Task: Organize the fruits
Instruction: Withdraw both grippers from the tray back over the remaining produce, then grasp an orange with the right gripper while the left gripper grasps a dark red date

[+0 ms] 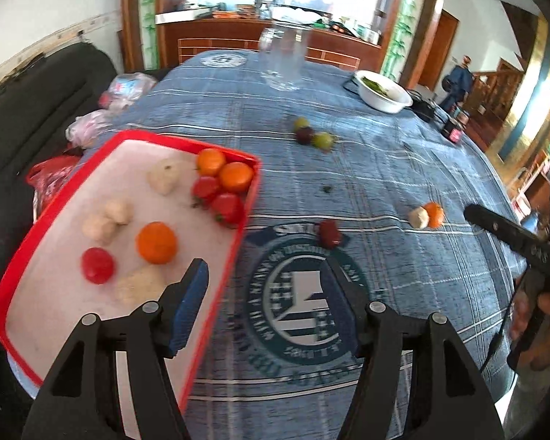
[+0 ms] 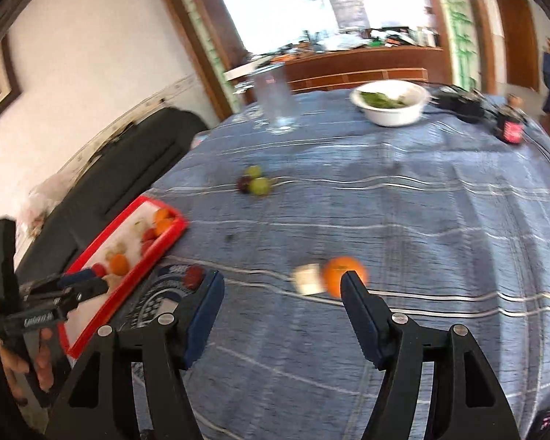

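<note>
Orange fruit (image 2: 343, 275) at right gripper (image 2: 282, 284) fingertip; both grippers' fingers spread, empty.

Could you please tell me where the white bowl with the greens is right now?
The white bowl sits at the far right of the table, outside the red tray, with the clear glass jar to its left and black items just right of it.
</note>
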A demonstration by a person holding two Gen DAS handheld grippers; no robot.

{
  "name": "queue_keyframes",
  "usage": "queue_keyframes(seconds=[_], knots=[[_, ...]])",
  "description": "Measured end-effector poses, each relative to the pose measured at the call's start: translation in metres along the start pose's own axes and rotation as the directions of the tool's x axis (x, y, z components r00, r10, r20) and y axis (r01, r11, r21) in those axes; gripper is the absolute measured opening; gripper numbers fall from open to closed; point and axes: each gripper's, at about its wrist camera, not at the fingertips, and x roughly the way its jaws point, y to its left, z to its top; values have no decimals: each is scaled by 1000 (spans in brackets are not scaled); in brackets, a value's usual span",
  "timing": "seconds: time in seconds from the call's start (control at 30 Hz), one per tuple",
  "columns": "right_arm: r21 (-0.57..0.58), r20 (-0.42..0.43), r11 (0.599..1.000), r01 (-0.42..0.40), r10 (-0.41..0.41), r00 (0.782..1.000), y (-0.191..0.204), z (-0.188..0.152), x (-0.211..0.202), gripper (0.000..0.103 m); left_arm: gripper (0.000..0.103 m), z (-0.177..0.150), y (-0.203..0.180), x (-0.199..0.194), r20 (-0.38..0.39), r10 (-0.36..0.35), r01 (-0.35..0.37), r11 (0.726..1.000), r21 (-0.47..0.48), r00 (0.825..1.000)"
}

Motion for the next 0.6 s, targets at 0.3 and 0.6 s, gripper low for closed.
queue_keyframes(seconds=[0.3,0.6], knots=[[107,-18,994,22,-20,1000,-36,-2,21,51,62,3,-37,30,-40,-47,49,997,56,998],[-1,-124,991,132,-131,984,-34,-13,47,48,62,8,-58,63,-84,-27,36,993,109,996]])
